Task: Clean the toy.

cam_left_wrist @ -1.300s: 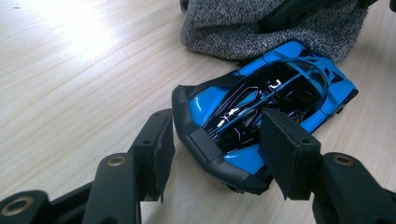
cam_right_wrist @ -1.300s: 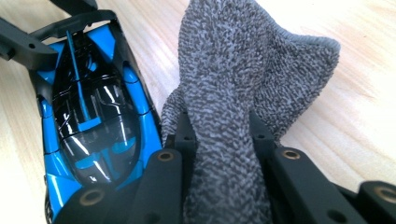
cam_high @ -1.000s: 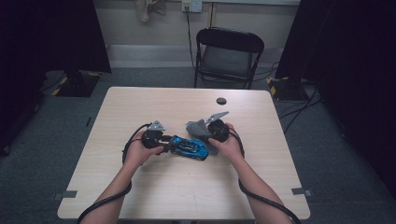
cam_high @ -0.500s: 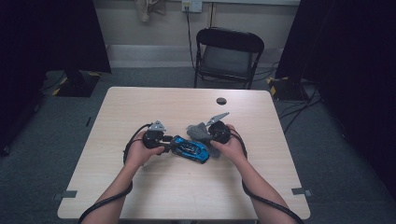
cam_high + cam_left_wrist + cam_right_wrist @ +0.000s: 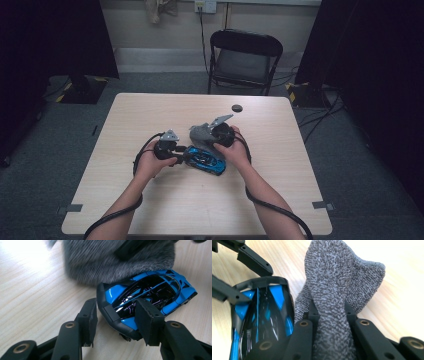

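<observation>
The car (image 5: 205, 160) is a glossy blue and black toy lying just below the middle of the high view, on the table (image 5: 150, 115). The left gripper (image 5: 116, 317) has its 2 jaws partly open, clamped on the car's end. The right gripper (image 5: 329, 315) pinches a grey cloth (image 5: 200, 134) tight, beside the car. Since 1 second ago the car's far end has swung slightly toward the frame's bottom.

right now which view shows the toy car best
The left gripper view: the car lies nearly whole, roof up, blue and black, its near end between the left gripper's fingers. The right gripper view catches one end of it beside the grey cloth. The high view shows it small.
</observation>
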